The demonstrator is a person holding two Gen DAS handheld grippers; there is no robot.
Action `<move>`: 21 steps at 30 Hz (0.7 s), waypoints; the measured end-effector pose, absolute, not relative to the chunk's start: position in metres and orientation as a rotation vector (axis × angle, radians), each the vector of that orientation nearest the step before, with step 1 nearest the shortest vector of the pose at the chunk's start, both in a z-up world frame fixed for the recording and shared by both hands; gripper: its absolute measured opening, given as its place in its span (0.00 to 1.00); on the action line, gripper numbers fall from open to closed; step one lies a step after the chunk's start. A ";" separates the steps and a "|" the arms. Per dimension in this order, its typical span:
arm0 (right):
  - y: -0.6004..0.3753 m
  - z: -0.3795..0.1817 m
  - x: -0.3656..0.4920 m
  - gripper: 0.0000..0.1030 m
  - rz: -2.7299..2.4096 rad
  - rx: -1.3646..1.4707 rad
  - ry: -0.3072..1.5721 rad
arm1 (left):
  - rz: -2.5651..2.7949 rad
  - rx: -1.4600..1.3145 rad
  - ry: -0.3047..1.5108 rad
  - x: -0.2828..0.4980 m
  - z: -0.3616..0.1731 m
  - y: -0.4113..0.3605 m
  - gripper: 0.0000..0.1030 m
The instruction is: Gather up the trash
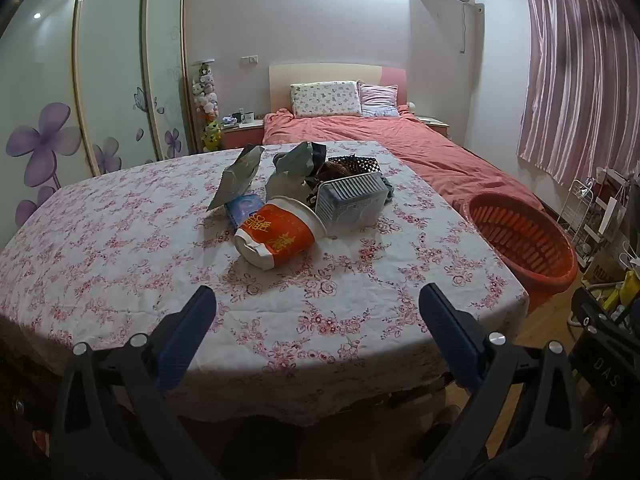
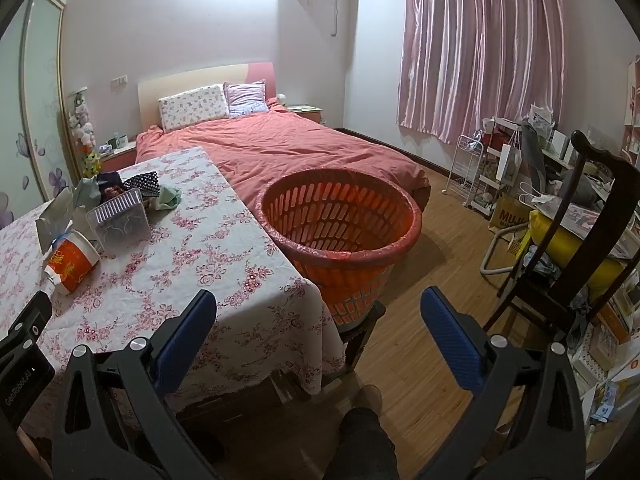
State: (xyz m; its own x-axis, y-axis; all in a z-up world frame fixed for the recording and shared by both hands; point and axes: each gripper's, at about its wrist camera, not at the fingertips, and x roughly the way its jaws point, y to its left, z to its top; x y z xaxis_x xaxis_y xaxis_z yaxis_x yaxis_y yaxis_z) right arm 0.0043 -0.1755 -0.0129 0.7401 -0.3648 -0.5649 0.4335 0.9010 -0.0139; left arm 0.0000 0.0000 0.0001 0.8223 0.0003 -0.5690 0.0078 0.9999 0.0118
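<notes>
A heap of trash lies mid-table on the flowered cloth [image 1: 120, 240]: a crushed orange and white paper cup [image 1: 276, 236] on its side, a clear plastic box [image 1: 352, 204] tipped up, silver foil bags [image 1: 240, 178], a blue packet [image 1: 242, 208] and dark wrappers behind. My left gripper [image 1: 318, 300] hovers open over the table's near edge, short of the cup, holding nothing. In the right wrist view the orange slatted basket [image 2: 340, 220] stands on a stool just right of the table. My right gripper [image 2: 318, 300] is open above the table corner and floor, empty.
A bed with a salmon cover [image 2: 288, 144] lies beyond the table. A dark wooden chair [image 2: 580, 220], white wire racks [image 2: 468, 172], bags and boxes crowd the right side. Wardrobe doors [image 1: 120, 80] line the left wall. Wooden floor [image 2: 440, 240] shows beside the basket.
</notes>
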 end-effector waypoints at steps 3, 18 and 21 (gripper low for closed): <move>-0.175 -0.013 0.004 0.98 -0.439 0.120 0.591 | -0.002 0.018 0.604 0.000 0.000 0.000 0.96; -0.175 -0.013 0.004 0.98 -0.438 0.120 0.591 | -0.004 0.016 0.606 0.000 0.000 0.000 0.96; -0.174 -0.014 0.005 0.98 -0.436 0.117 0.593 | -0.003 0.015 0.606 0.000 0.000 0.000 0.96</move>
